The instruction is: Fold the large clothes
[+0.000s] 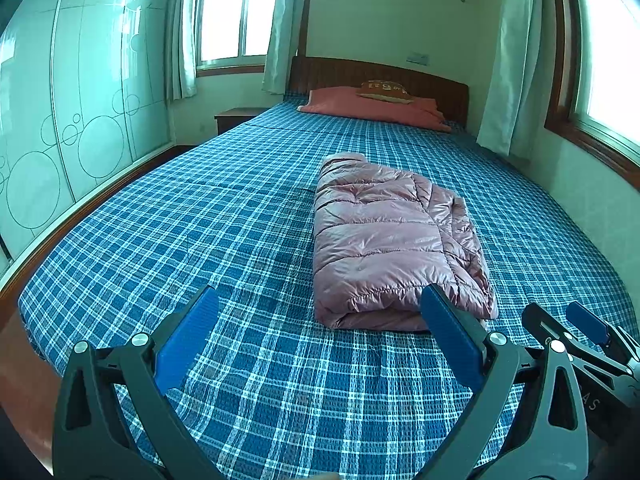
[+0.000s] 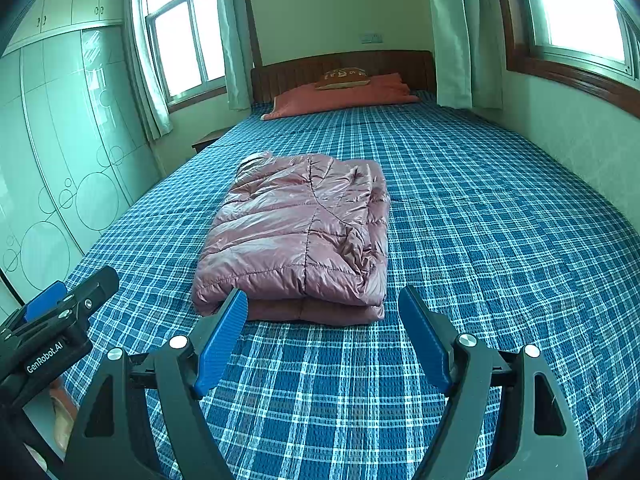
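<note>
We see the wardrobe [image 1: 60, 120] at far left, then our left gripper [image 1: 320, 308], jaws spread w/ nothing between them, above the plaid bed [image 1: 200, 220]. The folded pink puffer jacket [image 2: 296, 236] lies mid-bed, just beyond both grippers. Right gripper [image 2: 324, 308] sits alongside, jaws spread too, empty.
</note>
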Demonstrator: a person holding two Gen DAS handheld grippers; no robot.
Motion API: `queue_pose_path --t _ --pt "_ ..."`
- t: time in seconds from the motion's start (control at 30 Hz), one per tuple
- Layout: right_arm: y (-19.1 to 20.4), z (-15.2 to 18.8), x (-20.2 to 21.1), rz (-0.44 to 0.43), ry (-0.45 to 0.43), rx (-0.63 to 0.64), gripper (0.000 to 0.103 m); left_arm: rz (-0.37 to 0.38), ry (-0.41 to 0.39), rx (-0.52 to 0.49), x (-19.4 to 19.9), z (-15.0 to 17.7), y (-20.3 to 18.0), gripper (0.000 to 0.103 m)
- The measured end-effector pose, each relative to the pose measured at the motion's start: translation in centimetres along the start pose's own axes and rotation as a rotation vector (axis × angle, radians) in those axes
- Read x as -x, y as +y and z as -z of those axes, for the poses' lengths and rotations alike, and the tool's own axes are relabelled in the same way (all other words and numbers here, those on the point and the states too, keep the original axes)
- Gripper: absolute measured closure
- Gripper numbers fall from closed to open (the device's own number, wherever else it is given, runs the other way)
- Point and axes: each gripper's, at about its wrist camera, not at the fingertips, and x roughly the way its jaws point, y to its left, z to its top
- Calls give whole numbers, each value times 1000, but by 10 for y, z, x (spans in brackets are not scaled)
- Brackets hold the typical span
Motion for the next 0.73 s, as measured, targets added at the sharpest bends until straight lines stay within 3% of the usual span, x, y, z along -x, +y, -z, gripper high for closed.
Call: queue_pose_path --t 0.1,0.47,0.73 --pt "0 0 0 0 0 -1 26 -24 -6 -4 -1 0 -1 2" --pt "-3 3 -7 -8 17 -8 26 -7 22 -2 -11 4 0 2" --pt "-21 2 -26 5 39 -29 26 1 111 18 -48 8 12 2"
